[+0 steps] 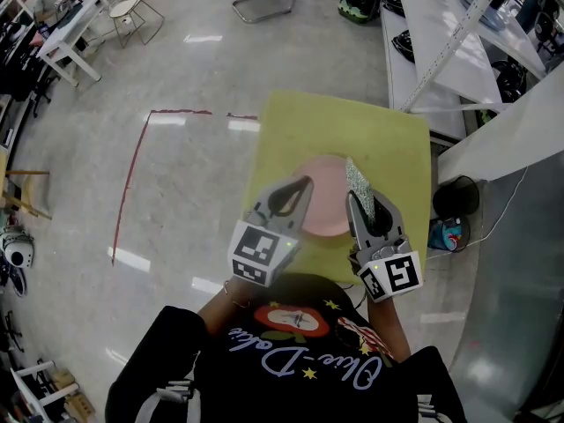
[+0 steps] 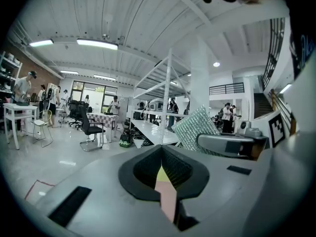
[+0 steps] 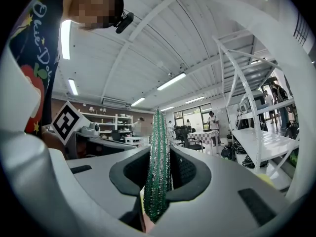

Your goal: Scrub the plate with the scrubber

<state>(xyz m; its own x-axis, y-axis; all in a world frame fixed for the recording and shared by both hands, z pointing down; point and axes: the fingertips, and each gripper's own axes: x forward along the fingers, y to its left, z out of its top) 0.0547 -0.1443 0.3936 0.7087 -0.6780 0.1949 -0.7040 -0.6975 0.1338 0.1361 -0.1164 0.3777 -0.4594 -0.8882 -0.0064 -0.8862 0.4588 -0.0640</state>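
Note:
A round pink plate (image 1: 328, 203) rests over the yellow-green table (image 1: 397, 148). My left gripper (image 1: 302, 186) reaches to the plate's left rim and its jaws are shut, with a thin pink strip of the plate (image 2: 167, 196) pinched between them. My right gripper (image 1: 355, 203) is shut on a glittery silver-green scrubber (image 1: 359, 181), which stands upright at the plate's right side. In the right gripper view the scrubber (image 3: 158, 167) rises edge-on from the closed jaws. The left gripper view shows the scrubber (image 2: 195, 127) to the right.
White shelving racks (image 1: 458, 51) stand beyond the table at right. A black bin (image 1: 456, 196) and a blue object (image 1: 448, 233) sit by the table's right edge. Red tape (image 1: 132, 170) marks the floor at left. Chairs and desks are far off.

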